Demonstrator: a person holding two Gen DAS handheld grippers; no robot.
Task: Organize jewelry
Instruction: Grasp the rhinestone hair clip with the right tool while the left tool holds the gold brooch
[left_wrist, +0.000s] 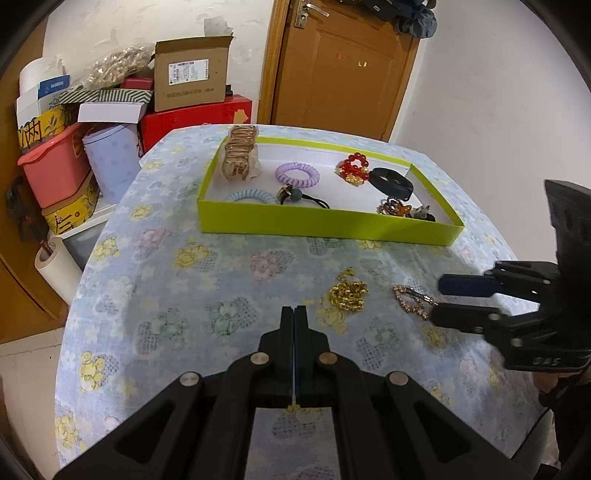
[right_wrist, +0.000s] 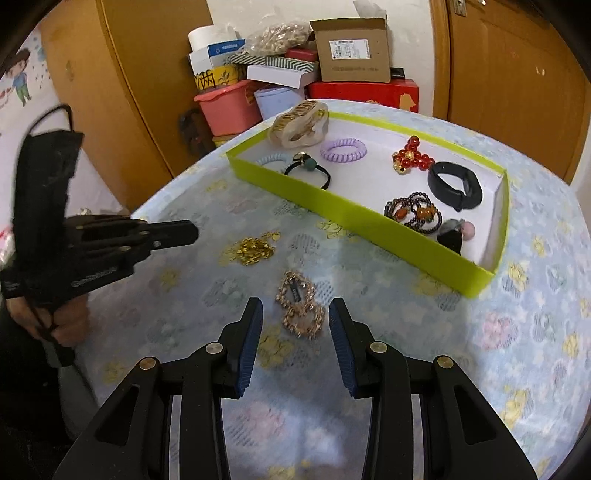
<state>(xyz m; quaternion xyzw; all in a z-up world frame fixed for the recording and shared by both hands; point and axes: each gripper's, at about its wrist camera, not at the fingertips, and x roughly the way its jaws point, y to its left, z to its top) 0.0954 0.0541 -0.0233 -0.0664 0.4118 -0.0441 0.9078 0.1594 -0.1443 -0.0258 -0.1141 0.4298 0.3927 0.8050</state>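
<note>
A lime-green tray on the flowered table holds hair ties, a red bead bracelet, a black band and a large hair claw. A gold chain and a rhinestone hair clip lie on the cloth in front of the tray. My right gripper is open with its fingers either side of the clip. My left gripper is shut and empty, above the cloth left of the chain.
Stacked boxes, a pink bin and tins stand beyond the table's left side. A wooden door is behind the table. The table edge curves close on the left.
</note>
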